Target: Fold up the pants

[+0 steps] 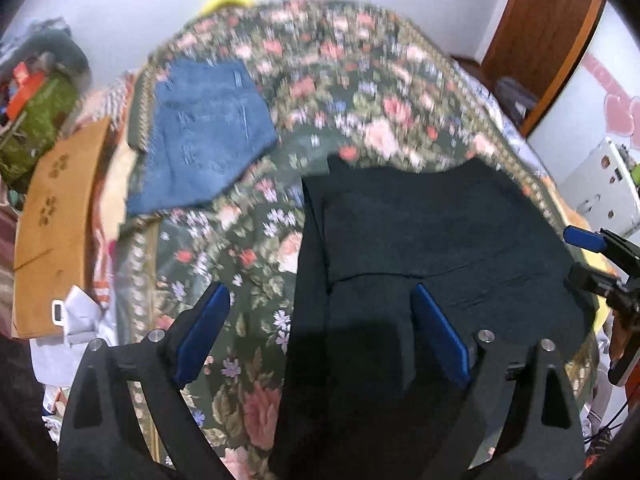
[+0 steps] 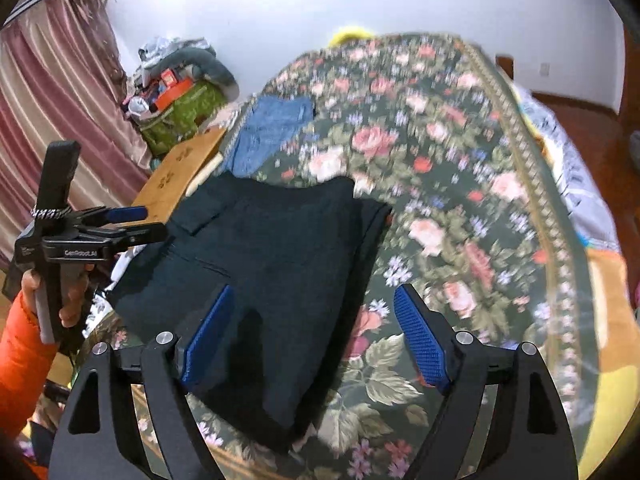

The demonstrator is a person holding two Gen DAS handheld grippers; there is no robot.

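The dark pants lie as a compact folded block on the floral bedspread, toward the near left part of the bed in the right wrist view; a folded pair of blue jeans sits well apart at about eleven o'clock from them; the left gripper hovers with its jaws spread wide, one pad over the bedspread and one over the dark cloth, nothing between them; the right gripper is likewise splayed and empty, its left pad over the pants' near end, its right pad over the flowers; judging by the tidy stack, the folding looks nearly finished, and this step reads as release and check; to do it well, lift both sets of jaws straight clear so no pad drags the top layer; look at the edge at three o'clock of the block, where a lower layer peeks out, and nudge it square; press the top flat; the person's hand grips the left tool's handle at nine o'clock.
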